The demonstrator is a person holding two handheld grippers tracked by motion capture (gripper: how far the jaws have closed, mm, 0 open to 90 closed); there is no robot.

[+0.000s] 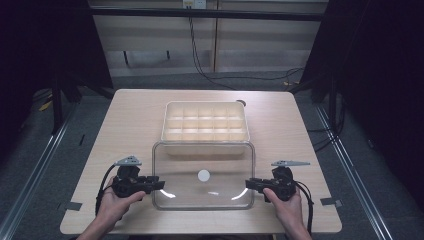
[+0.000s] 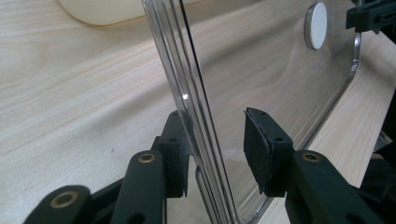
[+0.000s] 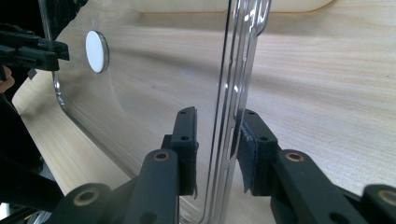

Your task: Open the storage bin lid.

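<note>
- my left tongs [image 2: 217,154] straddle the left rim of the lid [image 1: 203,175]. one pad [image 2: 180,144] lies against the rim, the other [image 2: 259,151] stands off it with a gap, so this side is loosened, not pinching.
- my right tongs [image 3: 217,149] straddle the lid's right rim. the rim sits between both pads [image 3: 250,149] with hardly any gap. i read that as a light hold at most, and i cannot tell if they truly press.
- seen from above, left tongs [image 1: 150,184] and right tongs [image 1: 255,185] face each other across the lid's near half, each hand just outside its own short edge. neither is nearer, the reach is even.
- the lid lies between the two tongs, its long axis running from one to the other, left to right across the table [image 1: 125,120].
- from above it looks flat or nearly flat on the table, near my edge. i cannot say whether any corner is lifted.
- its far long edge reaches the near wall of the box [image 1: 205,122], touching or slightly overlapping it. the box sits straight beyond, in the table's middle, long axis parallel to the lid.
- so the coming move, as i judge it, turns on this: the box is dead ahead, away from me, and the lid is already squared to it.
- the lid is clear plastic with rounded corners, a stepped ribbed rim and a small white disc [image 1: 203,175] at its centre. the wood grain shows through it.
- the box is pale cream, open, split into a grid of small cells.
</note>
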